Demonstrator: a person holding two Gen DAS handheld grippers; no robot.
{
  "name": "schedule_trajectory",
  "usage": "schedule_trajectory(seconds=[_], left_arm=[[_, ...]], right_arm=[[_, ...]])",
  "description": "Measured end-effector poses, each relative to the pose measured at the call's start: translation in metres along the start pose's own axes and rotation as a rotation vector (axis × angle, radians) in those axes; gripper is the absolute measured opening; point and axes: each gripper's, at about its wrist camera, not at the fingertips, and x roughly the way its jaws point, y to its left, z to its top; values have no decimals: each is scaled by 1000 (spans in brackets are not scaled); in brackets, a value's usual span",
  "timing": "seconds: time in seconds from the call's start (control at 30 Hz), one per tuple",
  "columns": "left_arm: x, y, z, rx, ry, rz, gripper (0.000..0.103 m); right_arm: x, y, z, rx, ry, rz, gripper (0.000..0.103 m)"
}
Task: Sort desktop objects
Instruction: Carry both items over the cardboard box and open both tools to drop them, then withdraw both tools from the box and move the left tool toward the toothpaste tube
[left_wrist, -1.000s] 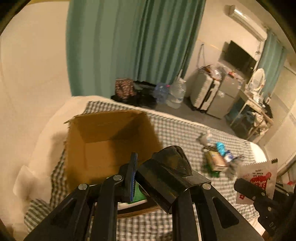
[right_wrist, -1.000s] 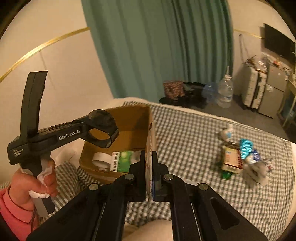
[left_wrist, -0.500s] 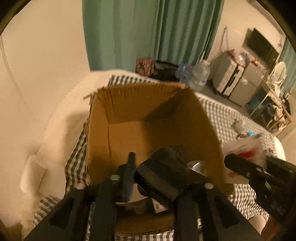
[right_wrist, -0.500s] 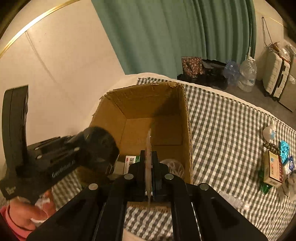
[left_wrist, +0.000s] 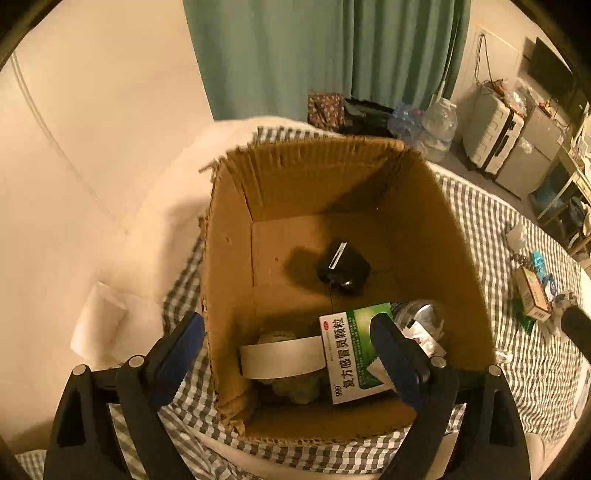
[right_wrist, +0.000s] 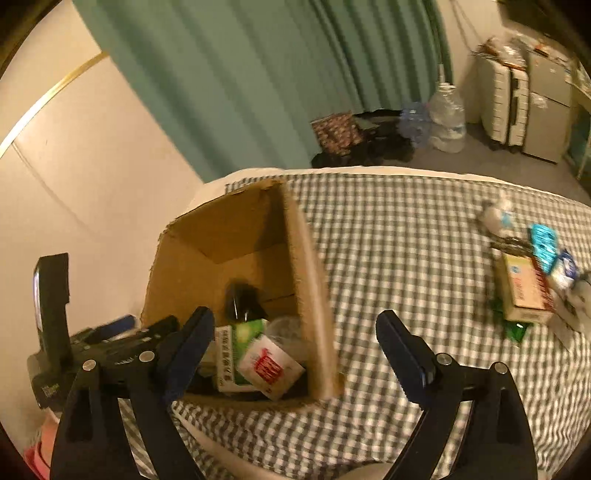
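Cardboard box (left_wrist: 424, 221), corrugated walls, ragged rim

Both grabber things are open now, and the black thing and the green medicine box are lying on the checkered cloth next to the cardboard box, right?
Not quite. Both grippers, left and right, are open, but the black object and the green medicine box lie inside the cardboard box, not on the checkered cloth beside it. The left wrist view shows this.
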Motion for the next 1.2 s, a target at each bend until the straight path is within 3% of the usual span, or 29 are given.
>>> schedule_trajectory(seconds=[0.27, 0.43, 0.6, 0.73, 0.83, 0.93, 1.03, 1.1, 1.2], left_arm=[[-63, -18, -18, -48, -102, -79, 95], [-109, -41, -34, -99, -203, -131, 102], [-142, -71, -54, -47, -275, -140, 103], [-157, -88, -74, -25, -332, -136, 103], [-161, -102, -92, -35, -380, -154, 103], [-158, -121, -101, -13, -373, -173, 103], [-149, -144, -102, 69, -343, -163, 103], [-142, -159, -106, 123, -356, -139, 103], [-127, -175, -115, 182, -379, -161, 103]], right_arm=[[-70, -37, -19, 41, -79, -74, 90], [-127, -49, -34, 12, -176, -117, 90], [-169, -61, -53, -37, -274, -212, 91], [-177, -67, -72, -74, -293, -297, 95], [-179, -73, -84, -74, -282, -302, 95], [-182, -76, -90, -104, -328, -329, 95], [-180, -83, -88, -81, -353, -318, 95], [-176, -91, -85, -58, -345, -316, 95], [-168, -106, -87, -54, -317, -326, 95]])
